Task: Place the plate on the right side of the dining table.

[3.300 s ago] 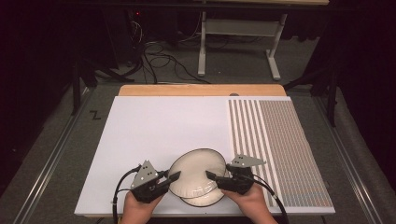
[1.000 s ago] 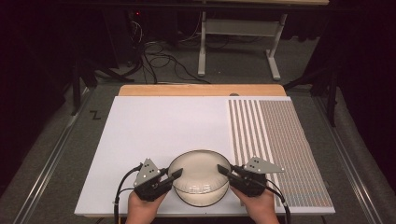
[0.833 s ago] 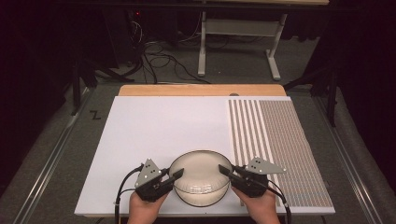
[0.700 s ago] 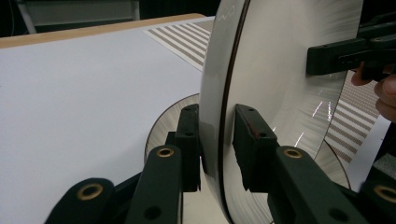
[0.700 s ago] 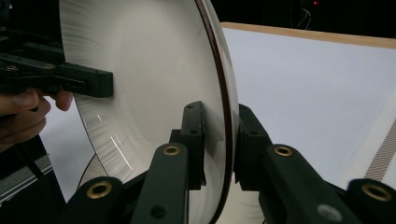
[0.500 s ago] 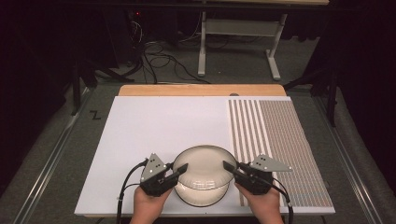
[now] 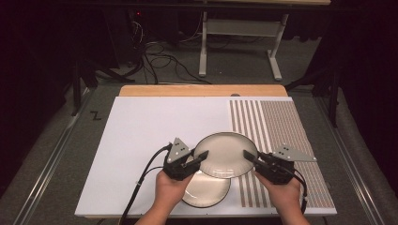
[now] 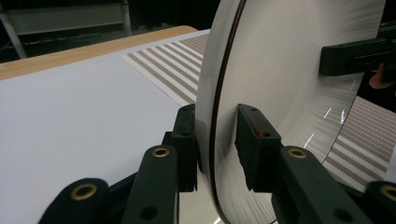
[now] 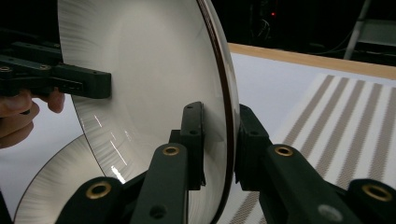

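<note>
With the upper plate [image 7: 226,154] clamped at opposite rims between left claw [image 7: 199,159] and right claw [image 7: 248,157], both should be raised evenly, clear of the lower plate [image 7: 206,190] beneath.

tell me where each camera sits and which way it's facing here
High view: above the person's side of the table, looking forward and down; both hands, the left gripper and right gripper hold the upper plate over the lower plate.
Left gripper view: rides that gripper, looking along its fingers clamping the plate rim.
Right gripper view: rides that gripper, its fingers on the opposite rim.
Shared: both gripper views show the upper plate and striped mat.
</note>
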Demonstrator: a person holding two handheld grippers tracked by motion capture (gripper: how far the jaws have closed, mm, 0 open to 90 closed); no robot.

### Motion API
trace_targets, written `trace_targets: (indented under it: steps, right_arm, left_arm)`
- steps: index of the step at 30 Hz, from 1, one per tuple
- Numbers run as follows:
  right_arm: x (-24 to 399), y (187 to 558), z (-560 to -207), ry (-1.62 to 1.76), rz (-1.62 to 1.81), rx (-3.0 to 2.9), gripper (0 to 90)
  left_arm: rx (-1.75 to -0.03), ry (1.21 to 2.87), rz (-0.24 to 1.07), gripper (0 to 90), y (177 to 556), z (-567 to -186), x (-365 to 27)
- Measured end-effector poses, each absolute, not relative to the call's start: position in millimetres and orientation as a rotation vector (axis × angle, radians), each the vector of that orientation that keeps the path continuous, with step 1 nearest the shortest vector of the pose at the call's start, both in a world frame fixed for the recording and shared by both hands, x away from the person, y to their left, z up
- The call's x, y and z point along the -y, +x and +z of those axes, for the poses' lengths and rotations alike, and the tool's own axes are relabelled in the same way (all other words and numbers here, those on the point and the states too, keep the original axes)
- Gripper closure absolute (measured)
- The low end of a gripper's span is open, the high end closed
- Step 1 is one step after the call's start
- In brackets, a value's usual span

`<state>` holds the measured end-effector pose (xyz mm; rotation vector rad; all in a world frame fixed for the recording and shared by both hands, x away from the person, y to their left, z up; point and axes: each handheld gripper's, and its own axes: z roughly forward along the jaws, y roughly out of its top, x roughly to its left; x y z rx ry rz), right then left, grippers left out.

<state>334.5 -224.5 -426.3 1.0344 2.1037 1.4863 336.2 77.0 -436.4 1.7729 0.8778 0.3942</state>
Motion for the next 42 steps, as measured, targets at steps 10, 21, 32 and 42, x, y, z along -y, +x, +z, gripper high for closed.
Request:
trace_targets:
  steps: [10,21,32,42]
  right_arm:
    - [254,343,-422,1.095,1.442,-2.053,76.7]
    - [283,349,-433,1.162,1.413,-2.014,75.9]
    - [311,356,-439,1.213,1.375,-1.987,75.2]
    - [333,364,-450,1.246,1.340,-1.956,75.5]
  left_arm:
    - [-0.887,1.789,0.369,69.2,356,-434,-42]
    - [-0.883,1.844,0.354,68.6,373,-441,-8]
    - [-0.881,1.895,0.339,68.1,388,-446,24]
    - [-0.890,1.952,0.329,66.9,407,-454,53]
